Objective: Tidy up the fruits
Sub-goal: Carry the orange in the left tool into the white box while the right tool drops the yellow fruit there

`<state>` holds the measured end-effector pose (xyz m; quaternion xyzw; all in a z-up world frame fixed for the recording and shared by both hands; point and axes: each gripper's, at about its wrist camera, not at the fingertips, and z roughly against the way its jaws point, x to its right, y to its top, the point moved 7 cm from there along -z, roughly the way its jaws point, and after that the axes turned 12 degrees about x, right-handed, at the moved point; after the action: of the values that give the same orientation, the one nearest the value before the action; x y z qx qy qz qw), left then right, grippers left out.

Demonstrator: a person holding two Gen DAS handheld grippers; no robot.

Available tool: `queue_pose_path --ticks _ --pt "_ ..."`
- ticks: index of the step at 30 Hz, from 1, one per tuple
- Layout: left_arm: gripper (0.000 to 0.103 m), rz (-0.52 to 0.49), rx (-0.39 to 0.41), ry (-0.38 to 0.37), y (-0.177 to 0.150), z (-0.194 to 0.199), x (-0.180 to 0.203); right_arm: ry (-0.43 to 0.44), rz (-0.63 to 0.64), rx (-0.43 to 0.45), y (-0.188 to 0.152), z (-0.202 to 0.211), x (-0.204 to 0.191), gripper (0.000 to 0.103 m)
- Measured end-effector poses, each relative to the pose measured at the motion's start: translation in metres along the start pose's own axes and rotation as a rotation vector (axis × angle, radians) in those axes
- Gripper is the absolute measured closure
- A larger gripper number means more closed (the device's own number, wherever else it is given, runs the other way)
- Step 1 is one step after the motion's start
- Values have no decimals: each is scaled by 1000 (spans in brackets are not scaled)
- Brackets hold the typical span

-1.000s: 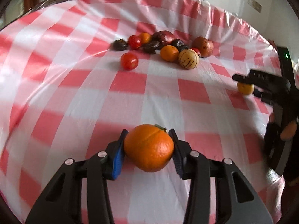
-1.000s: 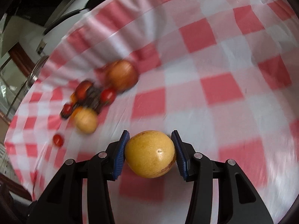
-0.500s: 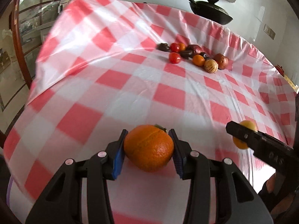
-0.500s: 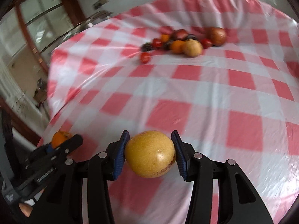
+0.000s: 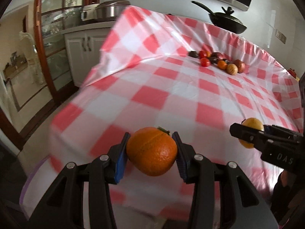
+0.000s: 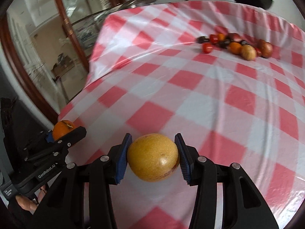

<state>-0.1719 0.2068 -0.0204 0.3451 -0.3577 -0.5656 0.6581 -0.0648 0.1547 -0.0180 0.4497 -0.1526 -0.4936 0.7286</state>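
My left gripper (image 5: 151, 151) is shut on an orange (image 5: 152, 150) and holds it above the near edge of the table. My right gripper (image 6: 152, 157) is shut on a round yellow fruit (image 6: 153, 156), also above the near part of the table. Each gripper shows in the other's view: the right one with the yellow fruit (image 5: 251, 132) at right, the left one with the orange (image 6: 62, 129) at left. A cluster of several small fruits (image 5: 219, 62) lies at the far side of the table; it also shows in the right wrist view (image 6: 236, 45).
The table wears a red-and-white checked cloth (image 5: 171, 95). A black lidded pan (image 5: 225, 22) stands behind the table. A steel pot (image 5: 109, 10) sits on a white cabinet (image 5: 83, 47) at far left. The floor drops away left of the table edge.
Both grippers have pulled back from the fruit cluster toward the near edge of the table, each still holding its fruit. The cluster now looks far away.
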Motion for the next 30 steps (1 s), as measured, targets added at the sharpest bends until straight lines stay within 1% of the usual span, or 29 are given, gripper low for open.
queue_pose_path --ticks 4,7,9,12,16,20,22,26,28,30 --pt "58 20 -7 59 -21 23 -36 88 88 -8 -7 -2 -46 56" --pt "58 62 -20 110 -41 42 -66 159 156 -13 -14 -1 -83 56" --pt "58 85 -31 131 -53 50 -80 195 202 -26 -21 -2 -105 56" --pt "58 107 -55 176 -71 60 -105 273 290 -58 -39 -4 -144 56" --pt "58 145 -89 233 -94 67 -135 346 395 -110 -67 -7 -184 56" --pt "58 154 -123 288 -112 69 -156 380 493 -200 -103 -21 -209 56" --pt "58 164 -159 323 -124 67 -168 390 521 -272 -124 -33 -217 56" --pt "58 194 -227 384 -145 65 -192 372 552 -404 -160 -61 -221 56" --pt "58 188 -252 426 -153 65 -202 363 555 -458 -177 -74 -223 56" --pt "58 197 -270 439 -159 66 -209 355 563 -495 -188 -84 -223 56"
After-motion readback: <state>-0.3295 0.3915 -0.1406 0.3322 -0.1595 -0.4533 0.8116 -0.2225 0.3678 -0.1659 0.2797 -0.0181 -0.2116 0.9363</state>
